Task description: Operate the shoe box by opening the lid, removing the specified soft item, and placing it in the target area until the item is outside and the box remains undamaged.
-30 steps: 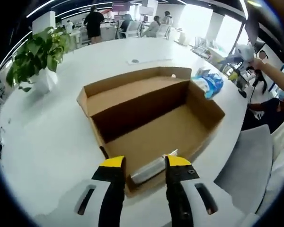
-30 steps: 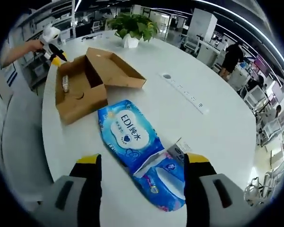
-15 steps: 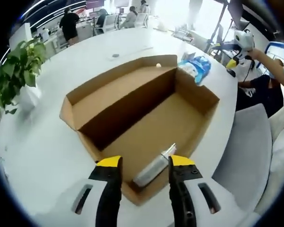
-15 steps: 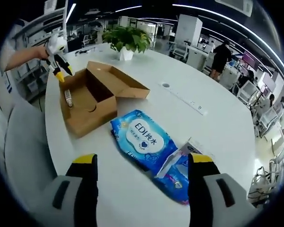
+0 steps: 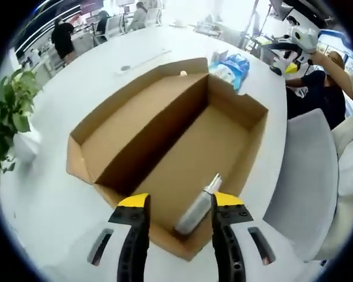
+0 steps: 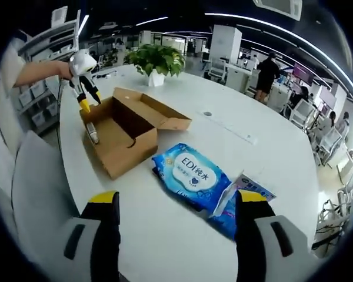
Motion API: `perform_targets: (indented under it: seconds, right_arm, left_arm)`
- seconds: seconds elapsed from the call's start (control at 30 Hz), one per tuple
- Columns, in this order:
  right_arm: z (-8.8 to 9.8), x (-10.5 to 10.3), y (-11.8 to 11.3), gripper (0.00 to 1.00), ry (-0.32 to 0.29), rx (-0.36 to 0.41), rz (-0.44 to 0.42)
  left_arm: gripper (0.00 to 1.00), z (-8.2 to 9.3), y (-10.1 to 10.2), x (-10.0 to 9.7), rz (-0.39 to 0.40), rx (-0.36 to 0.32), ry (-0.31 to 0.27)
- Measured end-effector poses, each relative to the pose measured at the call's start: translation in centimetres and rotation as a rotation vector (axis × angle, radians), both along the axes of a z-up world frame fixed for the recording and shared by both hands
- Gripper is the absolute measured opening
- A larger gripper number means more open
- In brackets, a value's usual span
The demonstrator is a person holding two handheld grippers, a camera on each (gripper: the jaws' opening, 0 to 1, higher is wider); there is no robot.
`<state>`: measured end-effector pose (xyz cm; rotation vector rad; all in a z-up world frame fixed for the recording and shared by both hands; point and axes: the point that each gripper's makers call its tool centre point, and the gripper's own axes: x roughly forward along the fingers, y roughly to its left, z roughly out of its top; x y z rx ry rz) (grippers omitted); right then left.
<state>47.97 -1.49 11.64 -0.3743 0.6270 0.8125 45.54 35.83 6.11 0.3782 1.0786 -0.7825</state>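
With the shoe box (image 5: pixel 165 147) open on the white surface (image 5: pixel 47 194), spread left tongs (image 5: pixel 177 201) straddle the silvery tube (image 5: pixel 195 210) inside for a grasp, while spread right tongs (image 6: pixel 177 197) hover near the blue wipes pack (image 6: pixel 191 175).

In the right gripper view, the blue wet-wipes pack (image 6: pixel 190 176) lying on the white table (image 6: pixel 270 158) carries a white label panel with "EDI" in blue Latin letters, followed by two Chinese characters that appear to read "纯水"; a small heart mark sits beneath, and the finer print under it is too small to read. The second blue pack (image 6: pixel 238 202), just right of it and partly beneath it, bears print that cannot be made out. In the left gripper view the same packs (image 5: pixel 229 66) are too far off and blurred to read.
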Motion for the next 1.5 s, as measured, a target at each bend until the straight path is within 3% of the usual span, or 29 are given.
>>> perform_targets:
  seconds: [0.27,0.67,0.77,1.23,1.5]
  right_arm:
    - [0.2,-1.4,0.2,0.78,0.003,0.034,-0.034]
    - [-0.4,-3.4,0.6,0.81,0.011,0.077,-0.070]
    - [-0.6,-3.6,0.4,0.81,0.014,0.081,-0.075]
    - [-0.6,-4.3,0.0,0.82,0.028,0.114,-0.121]
    - [-0.5,-4.3,0.3,0.81,0.029,0.136,-0.143]
  left_arm:
    - [0.42,-1.3,-1.0,-0.3,-0.171,0.044,0.059]
    - [0.47,-3.8,-1.7,-1.0,-0.357,0.078,0.182]
    - [0.47,-4.4,-1.5,-1.1,-0.455,0.124,0.208]
    - [0.46,-6.5,-2.5,-2.1,-0.616,0.149,0.305]
    - [0.45,-7.5,-3.2,-2.0,-0.661,0.162,0.308]
